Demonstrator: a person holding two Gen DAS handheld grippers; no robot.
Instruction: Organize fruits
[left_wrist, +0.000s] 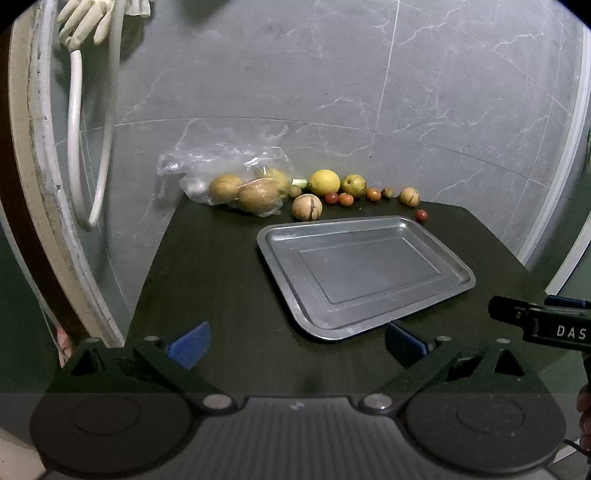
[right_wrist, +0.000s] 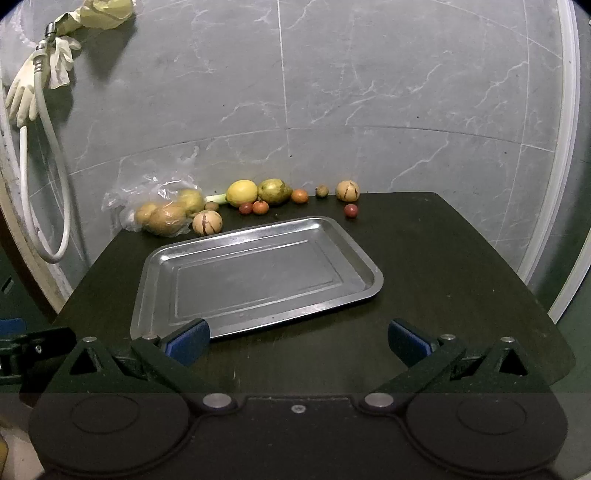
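Jaws of both grippers spread wide, nothing held, bare tray (right_wrist: 147, 280) rim just ahead.

A silver-grey tray (right_wrist: 258, 273) lies on the near-black surface (right_wrist: 443, 277), before a grey wall (right_wrist: 369, 92) veined in white. A yellow lemon (right_wrist: 241, 192), a yellow-green fruit (right_wrist: 274, 191), small red tomatoes (right_wrist: 350, 210) and cream melons (right_wrist: 207, 222) striped dark brown line the back edge.
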